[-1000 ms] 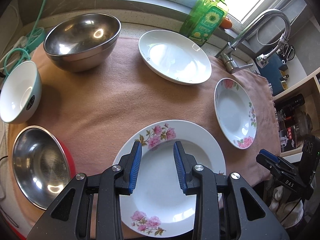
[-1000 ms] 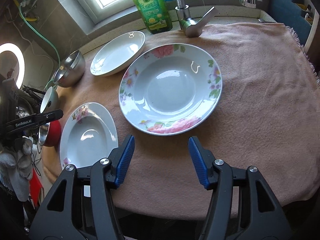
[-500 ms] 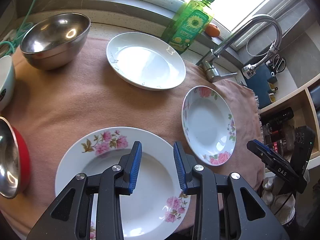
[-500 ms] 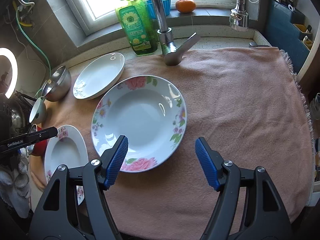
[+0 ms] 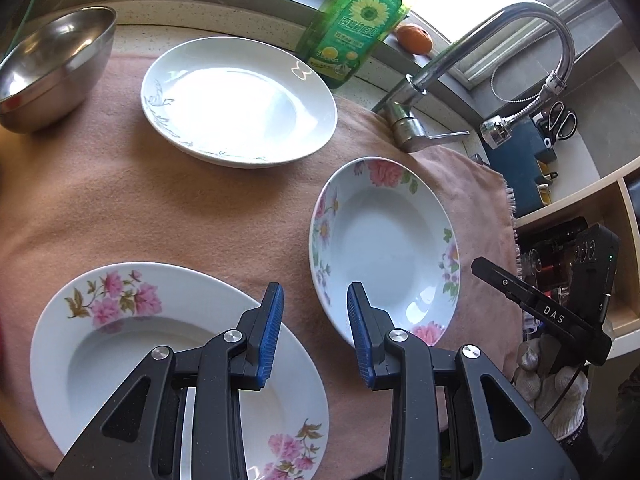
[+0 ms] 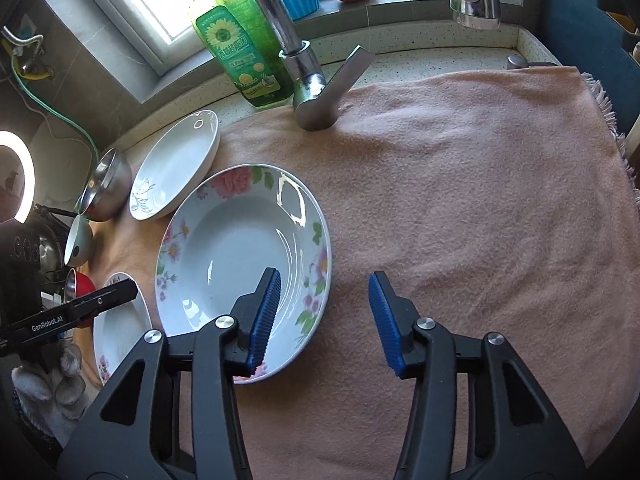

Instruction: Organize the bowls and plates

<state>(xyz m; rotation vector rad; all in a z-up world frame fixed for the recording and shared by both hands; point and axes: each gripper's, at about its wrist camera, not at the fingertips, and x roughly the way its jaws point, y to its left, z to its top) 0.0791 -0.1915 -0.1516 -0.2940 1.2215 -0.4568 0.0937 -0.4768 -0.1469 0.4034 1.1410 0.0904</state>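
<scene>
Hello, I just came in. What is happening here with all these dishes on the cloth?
A person holds a gripper in each gloved hand above a pink cloth by the faucet. The right gripper straddles the near rim of the floral deep plate, and its fingers are closing, not yet pressing. The left gripper hangs open and empty between that plate and the large floral plate. The white plate and the steel bowl lie untouched; nothing is stacked.

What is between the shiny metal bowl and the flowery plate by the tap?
The plain white plate sits between the metal bowl and the flowery plate, seen from the right wrist.
</scene>
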